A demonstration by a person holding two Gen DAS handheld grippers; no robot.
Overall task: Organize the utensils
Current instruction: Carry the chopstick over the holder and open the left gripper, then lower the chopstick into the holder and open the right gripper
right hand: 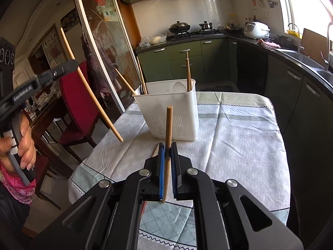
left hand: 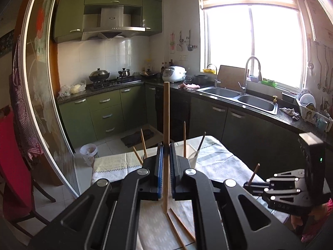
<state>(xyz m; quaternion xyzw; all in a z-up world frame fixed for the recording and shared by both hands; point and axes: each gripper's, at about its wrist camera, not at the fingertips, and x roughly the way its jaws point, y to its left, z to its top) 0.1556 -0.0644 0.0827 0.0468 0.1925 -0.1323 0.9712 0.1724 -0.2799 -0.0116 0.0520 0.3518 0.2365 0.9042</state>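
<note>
Chopsticks [right hand: 188, 73] upright in white holder [right hand: 177, 114]

Green kitchen cabinets [left hand: 108, 112] along two walls. Steel range hood [left hand: 112, 28] above a stove with a lidded wok [left hand: 99, 74]. White rice cooker [left hand: 174, 74] on the dark counter, double sink [left hand: 239, 98] under a bright window [left hand: 252, 45]. Red chair [right hand: 78, 106] beside a table in patterned cloth [right hand: 239, 137].
</note>
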